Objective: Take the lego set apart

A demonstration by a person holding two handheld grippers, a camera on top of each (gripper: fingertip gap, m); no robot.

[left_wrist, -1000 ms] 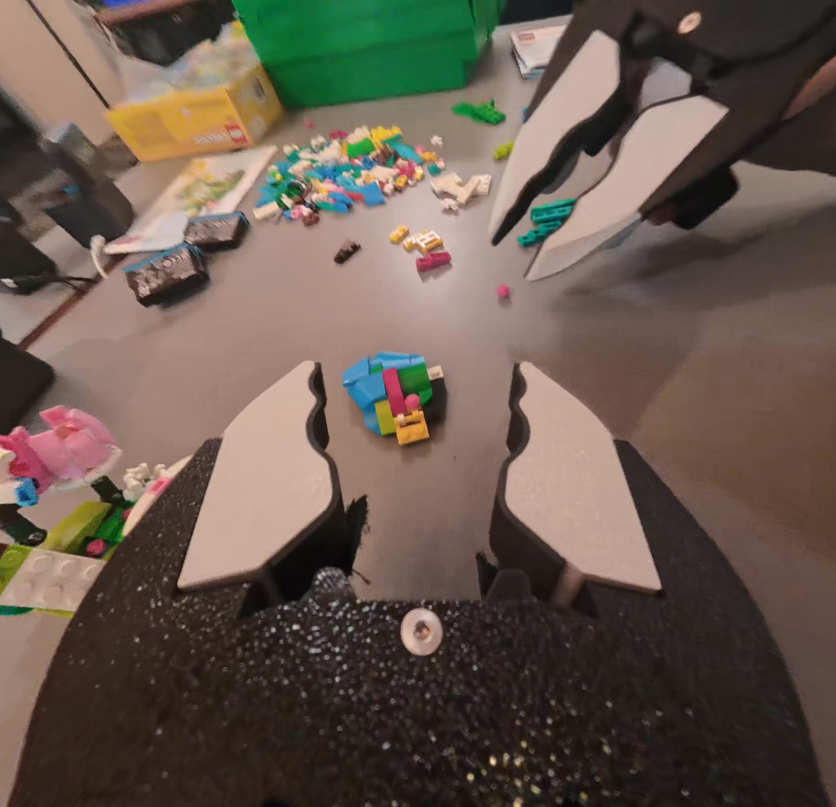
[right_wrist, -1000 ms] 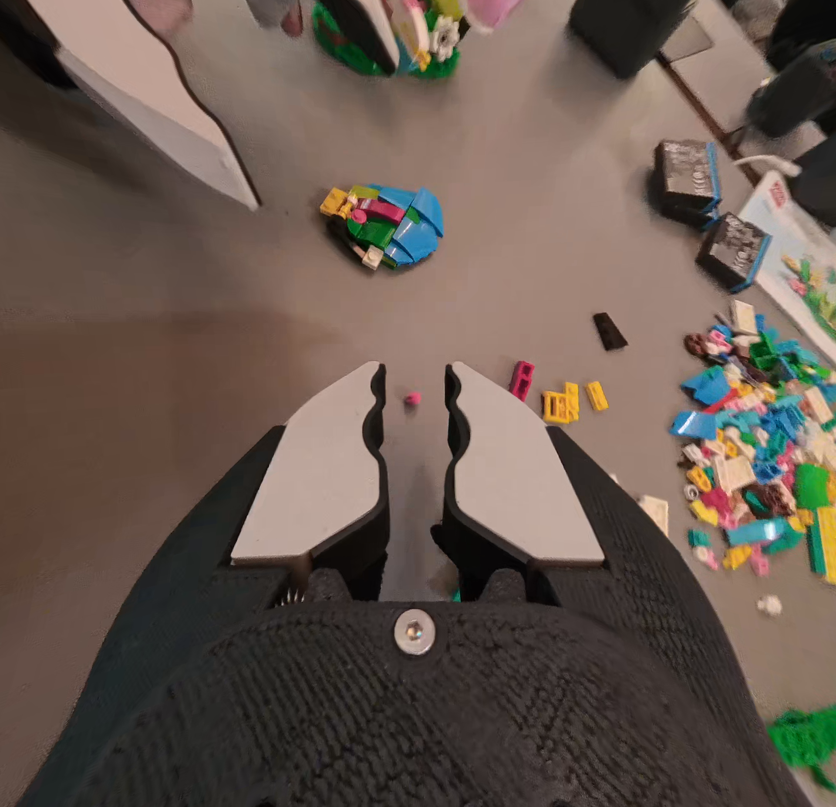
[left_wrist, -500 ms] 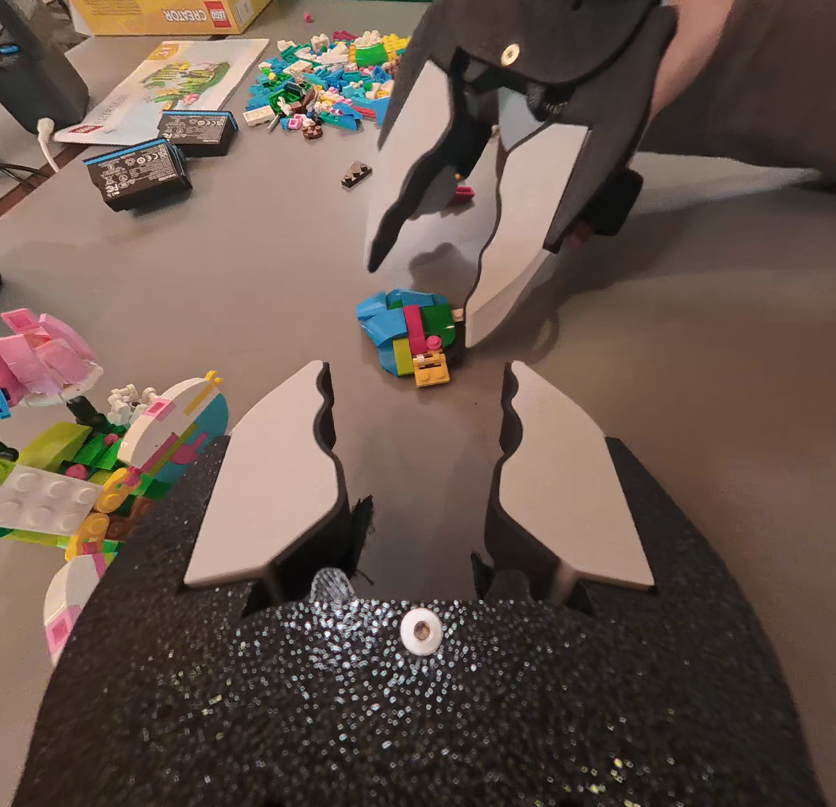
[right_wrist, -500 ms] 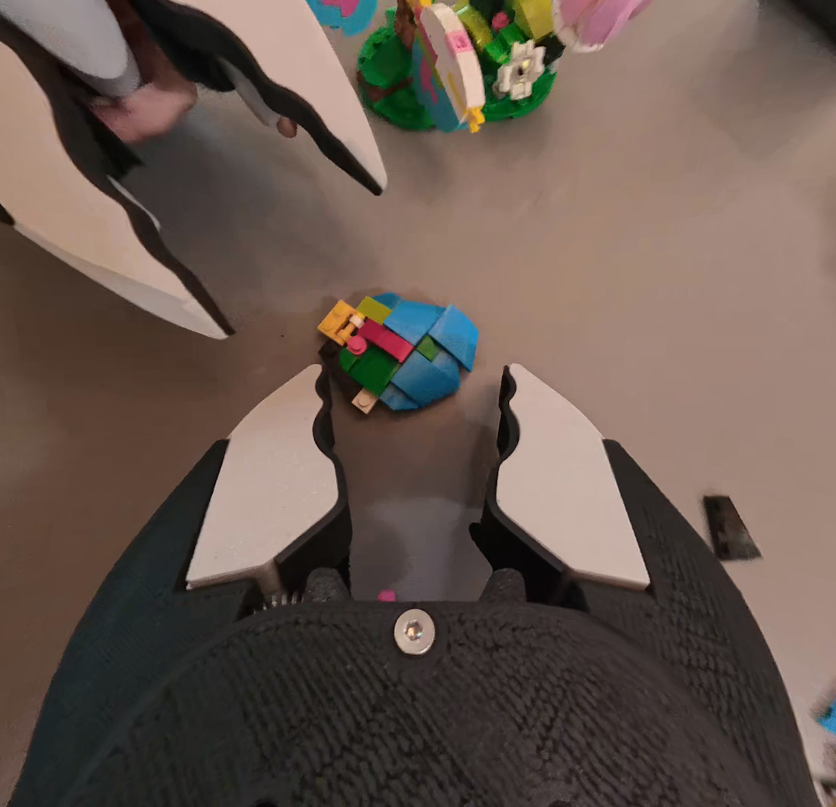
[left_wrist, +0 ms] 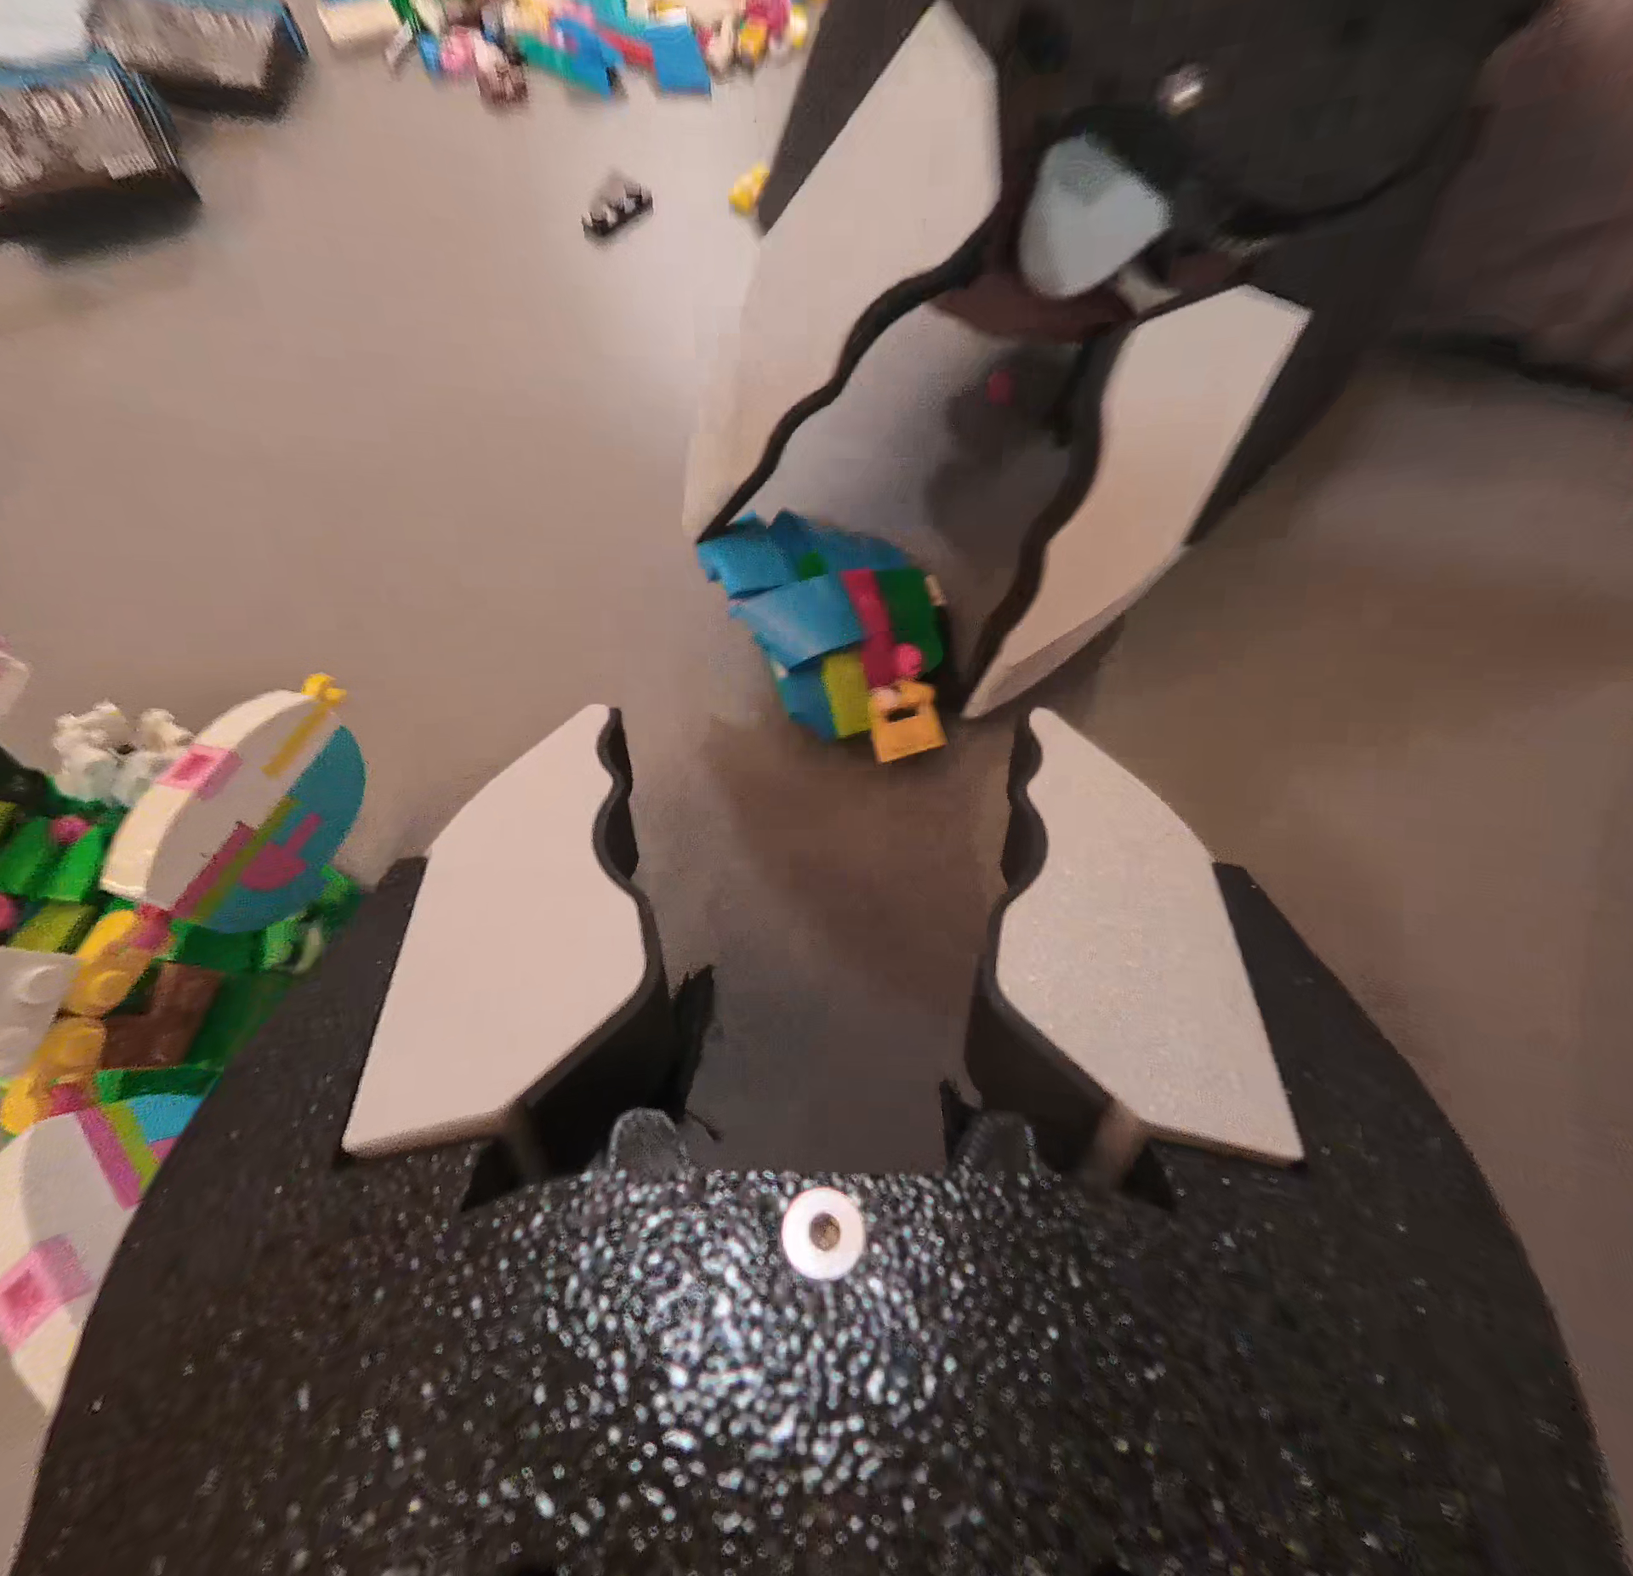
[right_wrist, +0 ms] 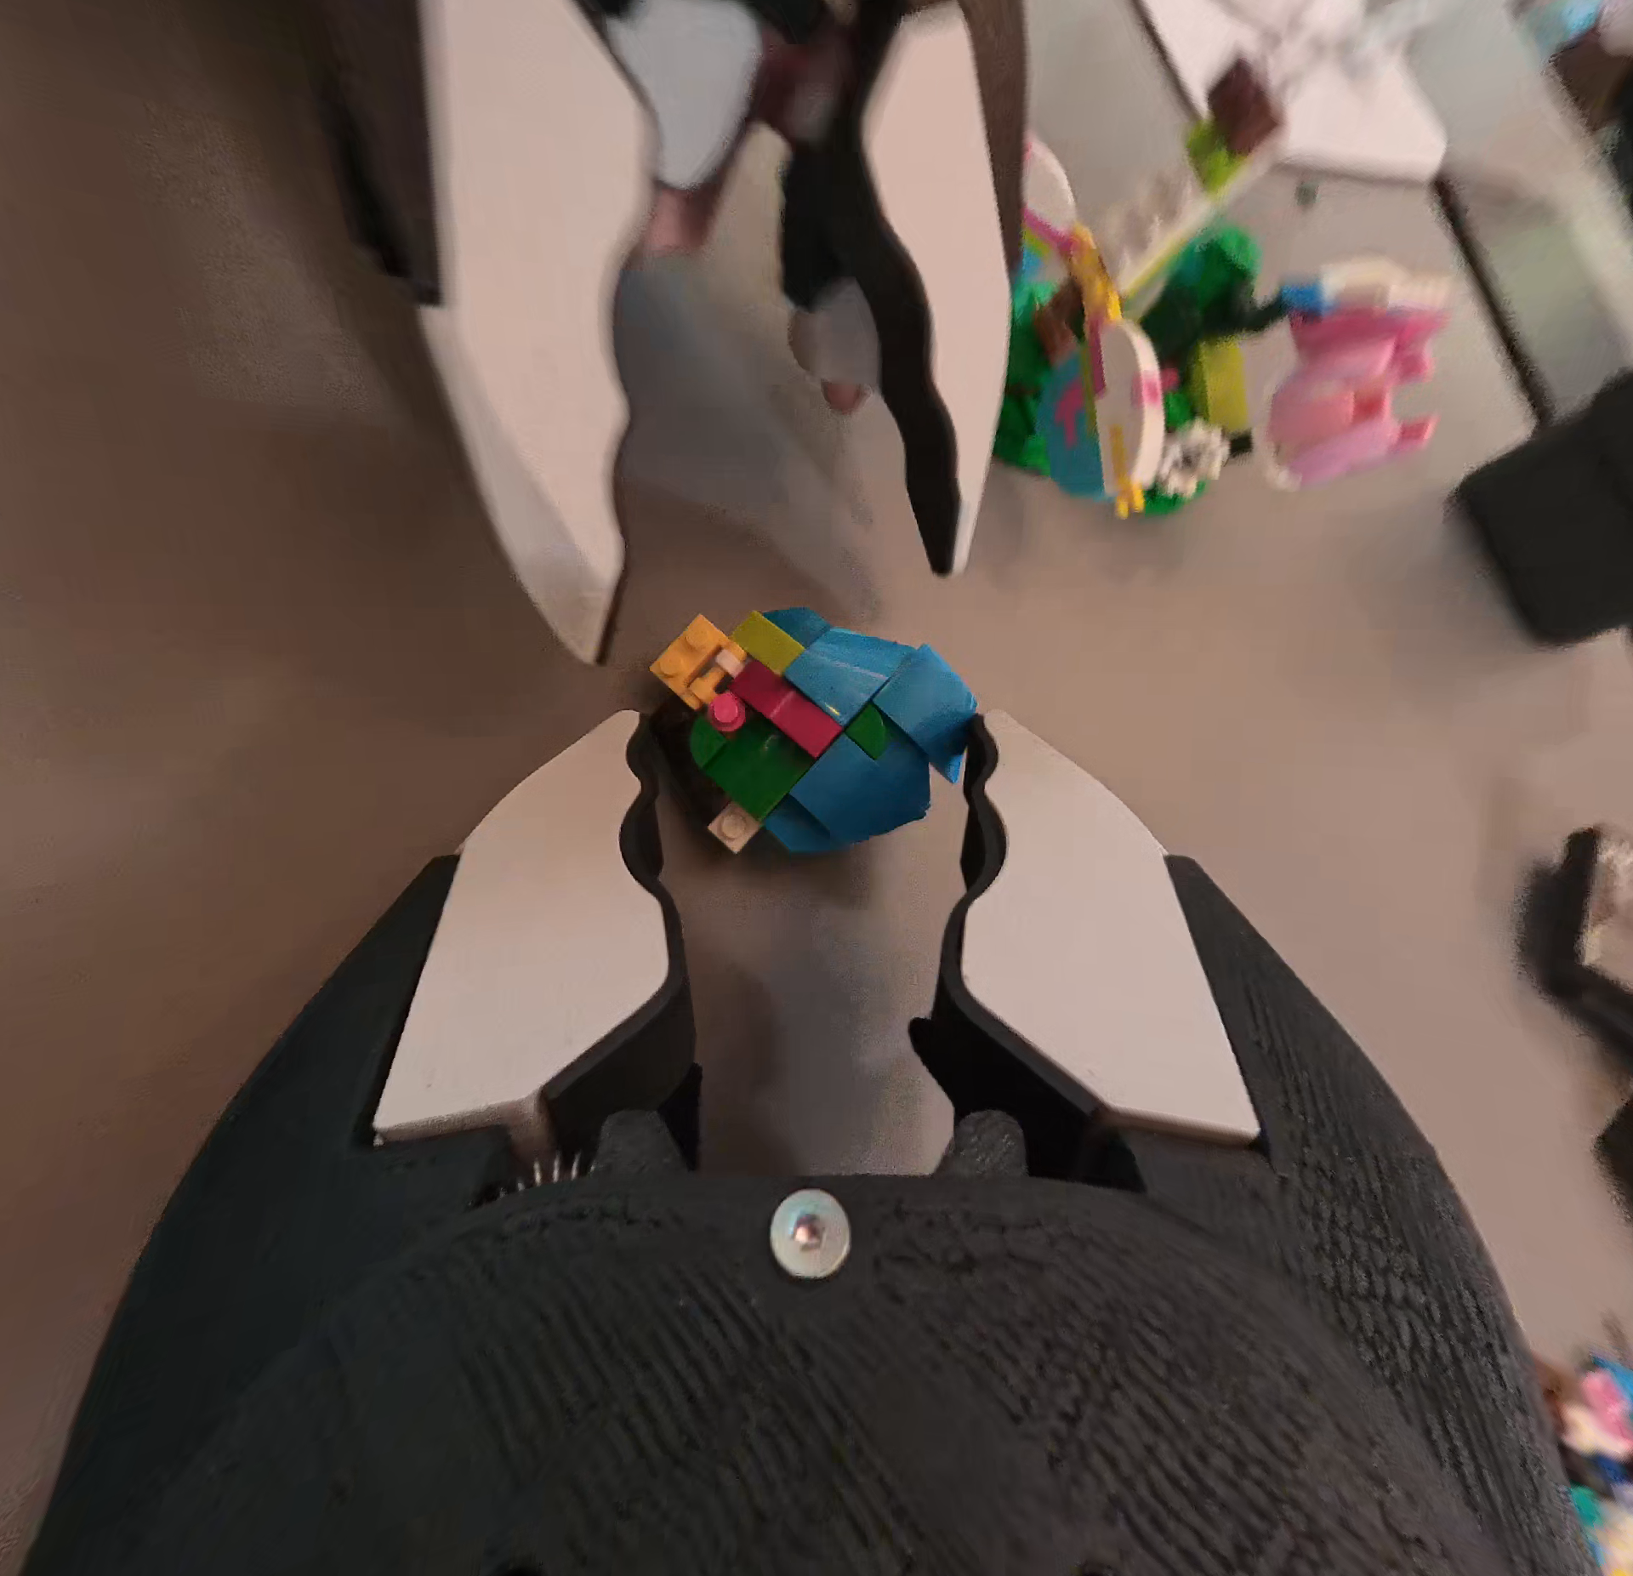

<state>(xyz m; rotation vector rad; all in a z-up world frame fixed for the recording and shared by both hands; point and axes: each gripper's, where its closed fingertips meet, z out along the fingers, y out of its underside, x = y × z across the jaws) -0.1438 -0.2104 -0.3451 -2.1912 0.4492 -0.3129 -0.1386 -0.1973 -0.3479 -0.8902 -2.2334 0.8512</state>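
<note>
A small lego clump of blue, green, magenta, lime and orange bricks (right_wrist: 831, 729) lies on the grey table (right_wrist: 1237, 738); it also shows in the left wrist view (left_wrist: 822, 623). My right gripper (right_wrist: 808, 725) is open, its two fingertips on either side of the clump, the right tip at the blue edge. It shows from the front in the left wrist view (left_wrist: 839, 619), tips down at the table. My left gripper (left_wrist: 820, 729) is open and empty, just short of the clump's orange end. It hangs above the clump in the right wrist view (right_wrist: 769, 606).
A built lego flower model (left_wrist: 221, 835) on a green base stands left of my left gripper, with a pink blossom (right_wrist: 1352, 385) beside it. A pile of loose bricks (left_wrist: 574, 22), black boxes (left_wrist: 88, 129) and a black brick (left_wrist: 617, 204) lie farther off.
My right gripper opened wider and moved forward until its fingers straddle the clump. My left gripper came closer to the clump from the opposite side.
</note>
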